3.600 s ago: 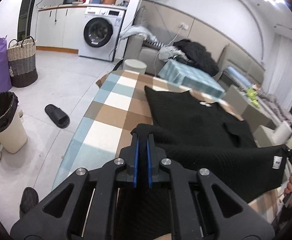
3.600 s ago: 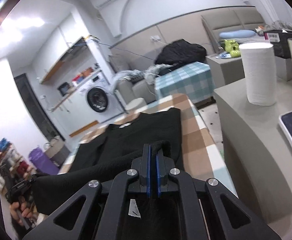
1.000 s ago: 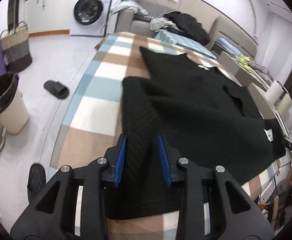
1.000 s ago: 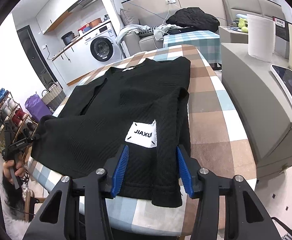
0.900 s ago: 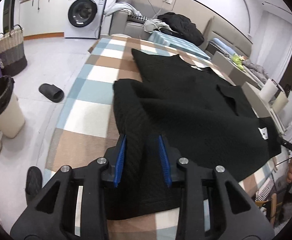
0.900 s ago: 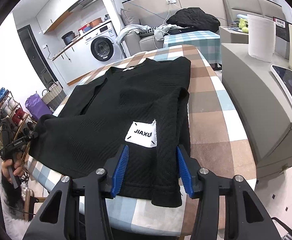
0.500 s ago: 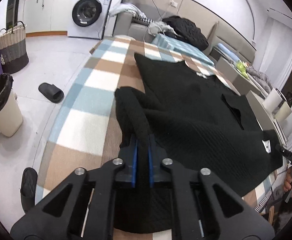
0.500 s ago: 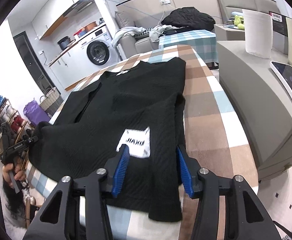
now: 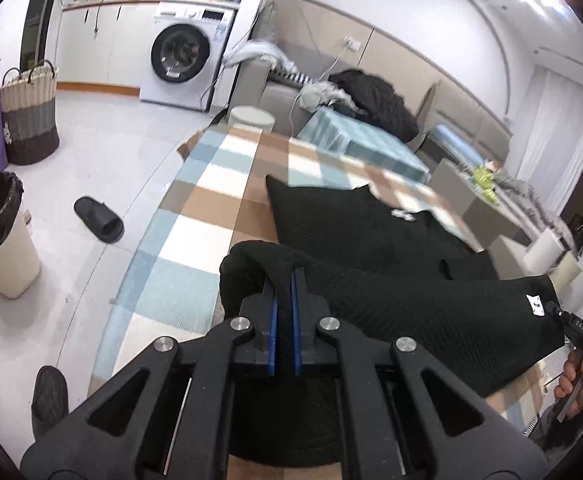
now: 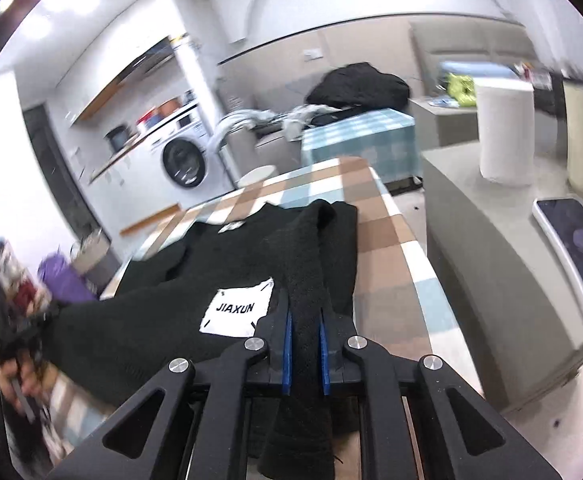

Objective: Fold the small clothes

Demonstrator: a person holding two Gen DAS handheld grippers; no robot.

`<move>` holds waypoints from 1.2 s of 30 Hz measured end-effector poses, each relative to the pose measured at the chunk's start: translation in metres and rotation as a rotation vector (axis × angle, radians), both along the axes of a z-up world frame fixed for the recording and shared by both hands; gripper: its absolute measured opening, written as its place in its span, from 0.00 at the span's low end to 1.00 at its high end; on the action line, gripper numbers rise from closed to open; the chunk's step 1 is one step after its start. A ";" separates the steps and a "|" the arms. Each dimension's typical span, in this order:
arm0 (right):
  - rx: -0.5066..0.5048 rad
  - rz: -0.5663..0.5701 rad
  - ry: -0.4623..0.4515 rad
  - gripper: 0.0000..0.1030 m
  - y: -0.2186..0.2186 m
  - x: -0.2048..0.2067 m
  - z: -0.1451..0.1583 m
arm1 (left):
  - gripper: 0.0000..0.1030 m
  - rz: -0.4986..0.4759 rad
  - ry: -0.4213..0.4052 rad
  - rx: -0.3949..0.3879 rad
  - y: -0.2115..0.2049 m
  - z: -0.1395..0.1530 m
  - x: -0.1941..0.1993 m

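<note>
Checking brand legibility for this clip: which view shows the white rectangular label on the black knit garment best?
The right wrist view. There the white rectangular label sits near the middle of the frame, facing the camera, and its print reads JIAXUN. In the left wrist view the same label is a tiny patch at the garment's far corner, seen edge-on, with its text unreadable.

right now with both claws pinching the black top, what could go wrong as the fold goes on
1. The right claw grips a thick bunched strip of the black top, which could slip out mid-fold.
2. The near hem hangs past the edge of the checked table, so a lost grip may drop it toward the floor.
3. The left claw holds only a small pinch, so the fold line could come out skewed.
</note>
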State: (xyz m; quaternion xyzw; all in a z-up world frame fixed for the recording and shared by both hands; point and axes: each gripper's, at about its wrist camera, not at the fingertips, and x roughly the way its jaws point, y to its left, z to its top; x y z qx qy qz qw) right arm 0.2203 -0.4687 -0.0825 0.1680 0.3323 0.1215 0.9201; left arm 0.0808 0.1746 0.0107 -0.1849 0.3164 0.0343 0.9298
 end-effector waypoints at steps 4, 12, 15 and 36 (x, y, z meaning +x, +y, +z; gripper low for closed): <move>-0.014 -0.042 0.089 0.10 0.003 0.034 -0.025 | 0.04 0.021 0.080 0.015 0.000 -0.024 0.025; -0.019 -0.023 0.204 0.46 -0.010 0.023 -0.045 | 0.53 0.035 0.139 0.036 0.001 -0.044 0.015; 0.028 0.033 0.223 0.52 -0.016 0.004 -0.047 | 0.56 -0.023 0.167 0.025 -0.004 -0.054 0.007; -0.043 0.137 0.223 0.28 0.018 -0.003 -0.063 | 0.21 -0.122 0.207 0.106 -0.041 -0.066 -0.011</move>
